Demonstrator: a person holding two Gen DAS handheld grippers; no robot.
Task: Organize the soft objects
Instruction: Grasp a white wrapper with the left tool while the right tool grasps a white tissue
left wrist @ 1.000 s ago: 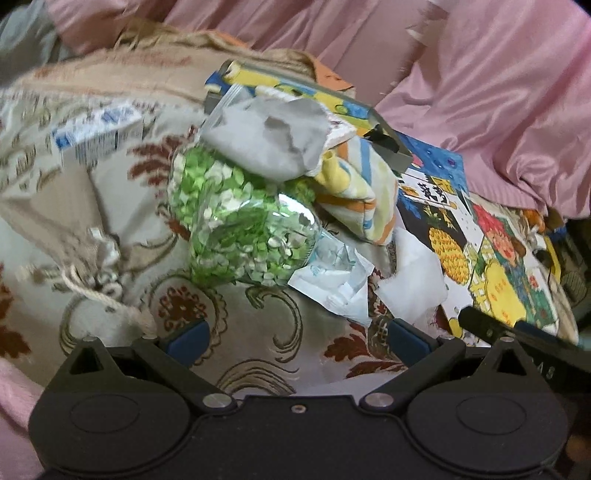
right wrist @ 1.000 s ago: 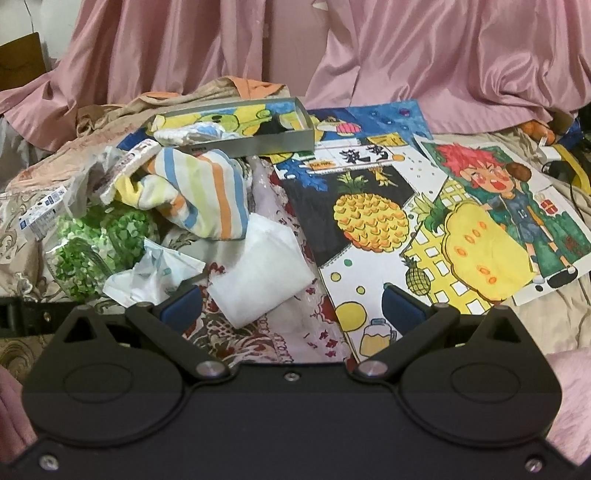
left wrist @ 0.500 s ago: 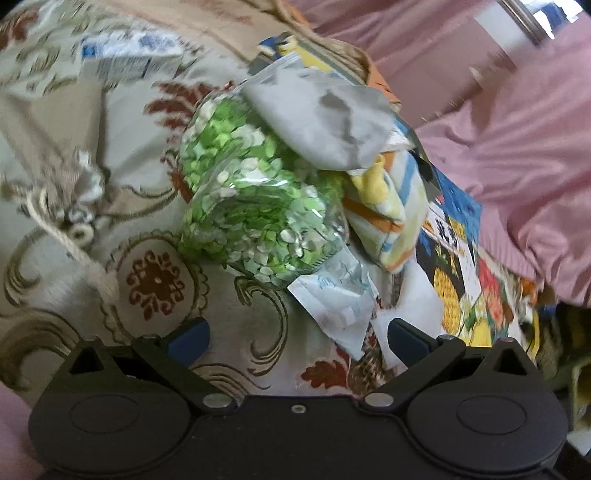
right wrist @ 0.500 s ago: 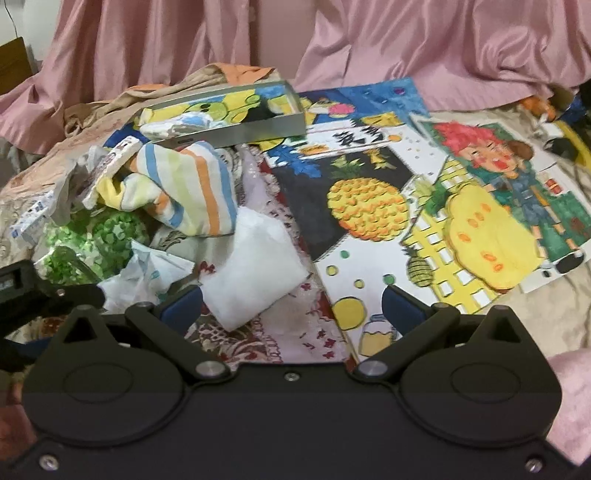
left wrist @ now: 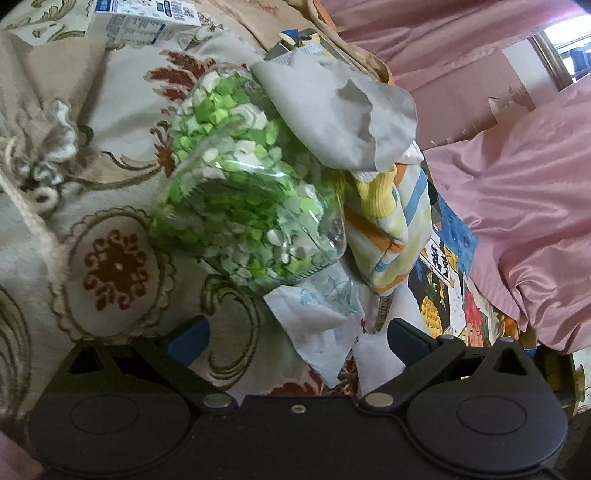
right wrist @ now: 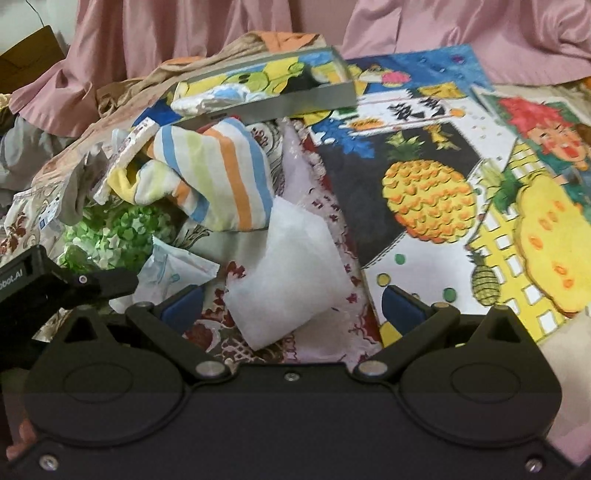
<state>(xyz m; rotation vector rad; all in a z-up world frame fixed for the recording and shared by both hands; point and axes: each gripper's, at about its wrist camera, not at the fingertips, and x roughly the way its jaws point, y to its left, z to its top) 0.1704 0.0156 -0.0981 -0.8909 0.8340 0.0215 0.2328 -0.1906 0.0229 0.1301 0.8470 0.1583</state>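
Observation:
A clear container of green and white paper bits [left wrist: 251,218] lies on a patterned cloth [left wrist: 110,266]; it also shows in the right wrist view [right wrist: 118,232]. A grey cloth [left wrist: 340,122] drapes over its far side. A striped cloth [left wrist: 391,236] [right wrist: 218,173] lies beside it. A white packet [left wrist: 321,310] [right wrist: 173,269] and a white pad [right wrist: 291,273] lie nearer. My left gripper [left wrist: 295,339] is open and empty, just short of the container. My right gripper [right wrist: 291,306] is open and empty, over the white pad.
A shallow grey box [right wrist: 280,92] with colourful contents sits behind the striped cloth. Colourful drawings [right wrist: 443,177] cover the surface to the right. A printed carton [left wrist: 147,18] lies at the far left. Pink fabric [left wrist: 517,184] is draped behind. The left gripper's body [right wrist: 44,280] shows at left.
My left gripper has moved closer to the green container and tilted, so it fills more of the view. My right gripper has moved forward and down toward the white pad.

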